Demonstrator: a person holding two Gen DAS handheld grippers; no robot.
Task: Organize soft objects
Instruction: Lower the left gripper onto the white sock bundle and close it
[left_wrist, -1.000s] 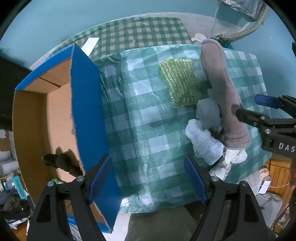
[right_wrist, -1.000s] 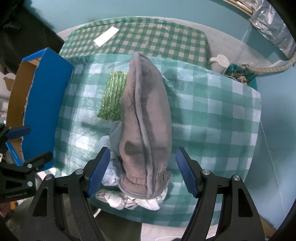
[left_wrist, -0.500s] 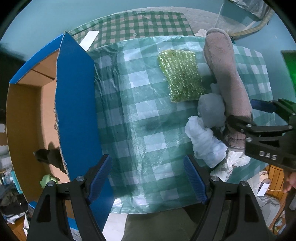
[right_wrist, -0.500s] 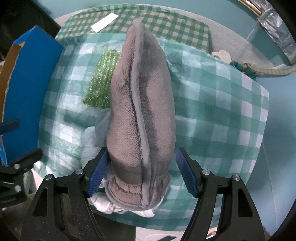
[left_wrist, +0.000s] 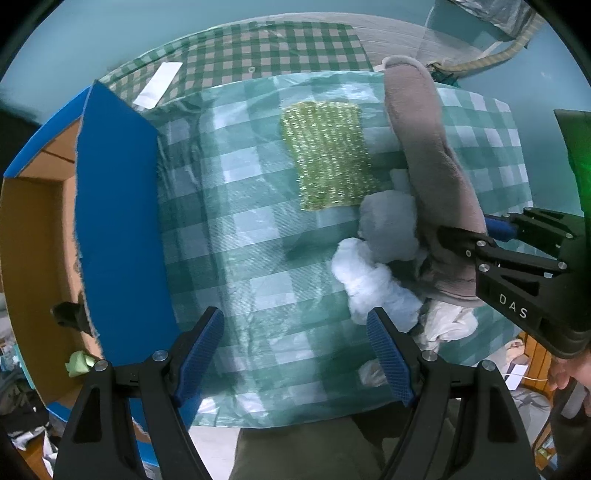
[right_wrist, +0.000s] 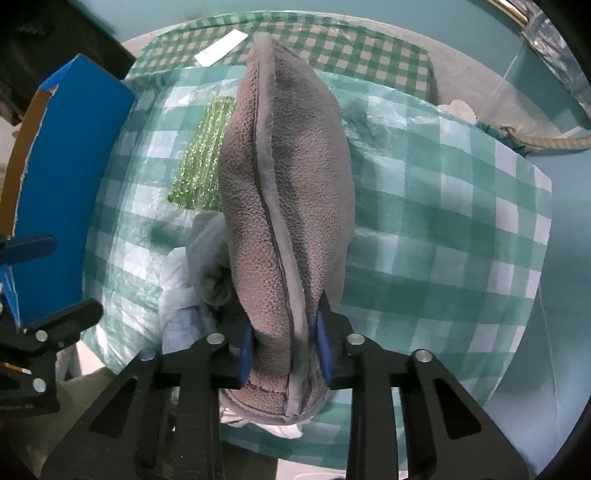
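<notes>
Right wrist view: right gripper (right_wrist: 284, 350) jaws clamp grey slipper (right_wrist: 284, 206); left gripper (left_wrist: 295, 354) jaws hover apart.

A glossy teal-and-white checked plastic table covering (left_wrist: 258, 236) is being shown spread over the table. A smaller-checked green-and-white cloth (left_wrist: 258, 51) is being seen beyond it, with a white paper strip (left_wrist: 158, 84) lying on it. A teal painted wall (right_wrist: 369, 14) is being shown behind.

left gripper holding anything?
No, the left gripper is open over the checked cloth, nothing between its blue pads.
</notes>
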